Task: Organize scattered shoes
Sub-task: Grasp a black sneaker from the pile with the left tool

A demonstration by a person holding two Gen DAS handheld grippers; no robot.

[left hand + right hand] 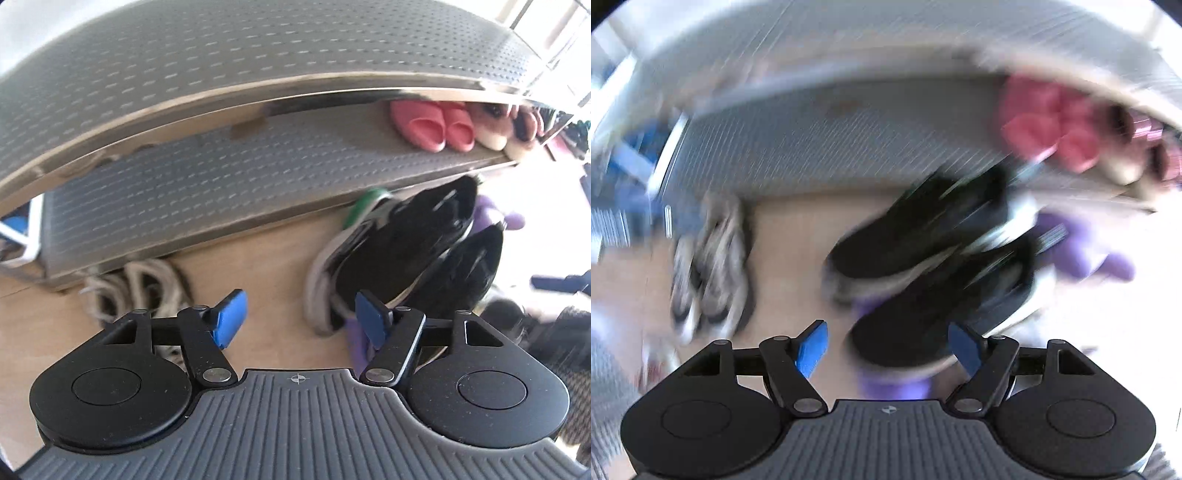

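Left wrist view looks down on a metal shoe rack (258, 74) with perforated shelves, standing on a pale wood floor (266, 266). On the lower shelf (221, 173), far to the right, a pair of pink slippers (432, 125) sits side by side, toes outward, with a pair of cream fluffy slippers (495, 129) just beside them; the rest of that shelf is bare metal. On the floor in front of the rack lies a pair of black sneakers (424, 258) with pale soles, close together and angled, one with a green heel patch near the shelf edge. Something purple (495, 218) shows past and under them; what it is cannot be told. A pair of grey sandals (136, 288) lies on the floor to the left, close to the rack's foot. Dark shapes fill the right edge, too blurred to name.

The left tongs (301, 319) are spread, blue pads apart over bare floor, with nothing between them; the near black sneaker lies just behind the right-hand pad.

Right wrist view is heavily smeared. It shows the same rack (849, 140), pink slippers (1045, 125), black sneakers (923, 266), purple thing (1086, 251) and grey sandals (713, 266). The right tongs (888, 347) are also spread and empty, with the toe of the nearer black sneaker showing between the pads, beyond them.
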